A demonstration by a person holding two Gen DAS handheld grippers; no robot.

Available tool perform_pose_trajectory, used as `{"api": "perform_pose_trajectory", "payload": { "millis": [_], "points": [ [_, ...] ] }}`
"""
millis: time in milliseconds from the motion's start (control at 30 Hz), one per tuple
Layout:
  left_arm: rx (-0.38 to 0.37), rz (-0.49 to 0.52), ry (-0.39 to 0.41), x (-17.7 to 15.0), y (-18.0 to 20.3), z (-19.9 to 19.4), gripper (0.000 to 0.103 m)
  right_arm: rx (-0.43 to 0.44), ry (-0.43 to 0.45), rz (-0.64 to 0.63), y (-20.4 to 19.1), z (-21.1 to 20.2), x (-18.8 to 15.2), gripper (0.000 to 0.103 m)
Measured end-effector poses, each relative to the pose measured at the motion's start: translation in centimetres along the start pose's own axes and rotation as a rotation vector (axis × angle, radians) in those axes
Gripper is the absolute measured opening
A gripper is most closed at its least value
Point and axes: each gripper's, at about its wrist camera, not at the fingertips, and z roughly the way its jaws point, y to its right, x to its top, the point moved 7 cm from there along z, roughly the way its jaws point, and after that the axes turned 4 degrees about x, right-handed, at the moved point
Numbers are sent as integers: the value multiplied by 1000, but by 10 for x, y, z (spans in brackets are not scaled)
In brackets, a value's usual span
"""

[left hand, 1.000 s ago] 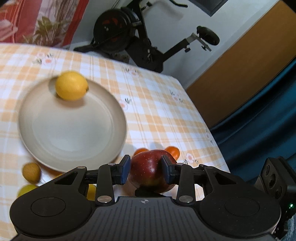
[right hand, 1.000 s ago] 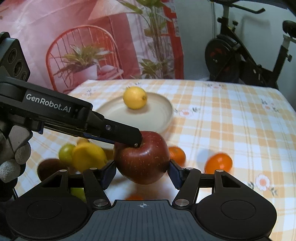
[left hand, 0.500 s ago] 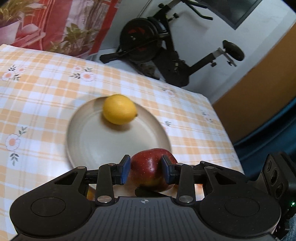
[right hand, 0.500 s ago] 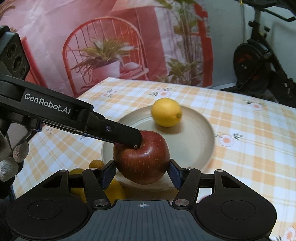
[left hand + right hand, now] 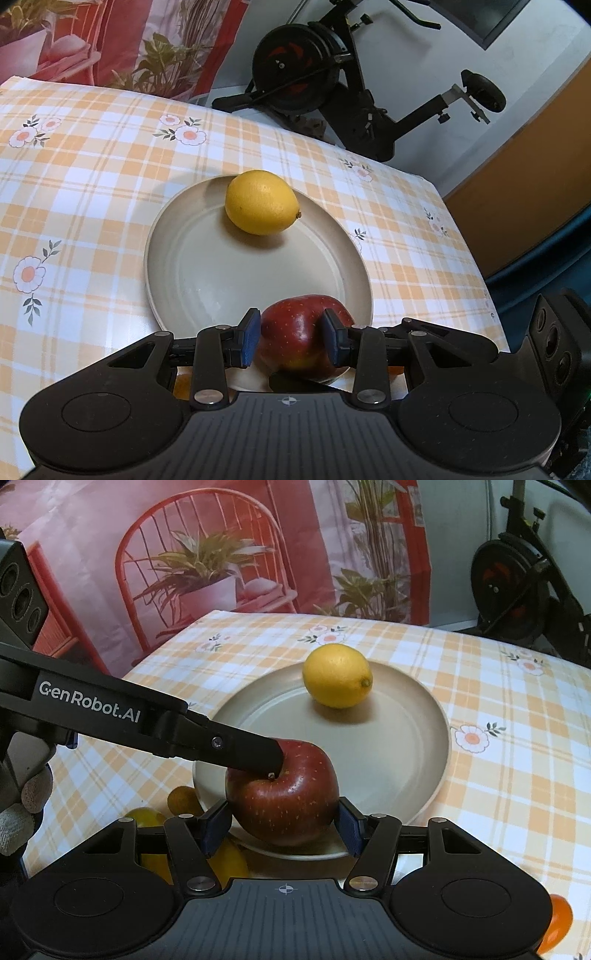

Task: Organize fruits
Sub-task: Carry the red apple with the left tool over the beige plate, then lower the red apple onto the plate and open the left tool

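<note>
A red apple [image 5: 303,332] is clamped between both grippers at once. My left gripper [image 5: 291,341] is shut on it from one side, and my right gripper [image 5: 282,825] is shut on it from another. The left gripper's finger lies across the apple's top in the right wrist view [image 5: 221,744]. The apple [image 5: 284,794] hangs over the near rim of a beige plate [image 5: 207,266]. A yellow lemon [image 5: 260,202] lies at the plate's far side; it also shows in the right wrist view [image 5: 337,675].
Several small yellow and green fruits [image 5: 181,799] lie on the checked tablecloth [image 5: 81,177] beside the plate's near left rim. An orange [image 5: 559,917] lies at the lower right. An exercise bike [image 5: 332,77] stands beyond the table's far edge.
Both grippers carried the apple from above the loose fruits to the plate's near rim. The plate and lemon now sit centred ahead.
</note>
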Motion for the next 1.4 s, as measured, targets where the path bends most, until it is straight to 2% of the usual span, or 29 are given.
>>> {"api": "perform_pose_trajectory", "payload": {
  "millis": [267,633,767,1033,1233,1400],
  "points": [
    [2,18,-4,-2,4,1,39,-2,2,15,3,-4,-3,58],
    [41,39,14,-2,4,-4,38,-30,62,13,6,-36,-6,62],
    [27,37,38,-2,4,-14,38,-53,99,5,8,-54,-10,62],
    [45,88,88,-7,6,-42,38,-96,155,7,8,-82,-23,62],
    [92,85,132,-13,-7,-64,38,-115,163,-3,-4,-88,-41,62],
    [123,74,145,-23,-19,-75,38,-96,124,-33,-21,-83,-57,61]
  ]
}}
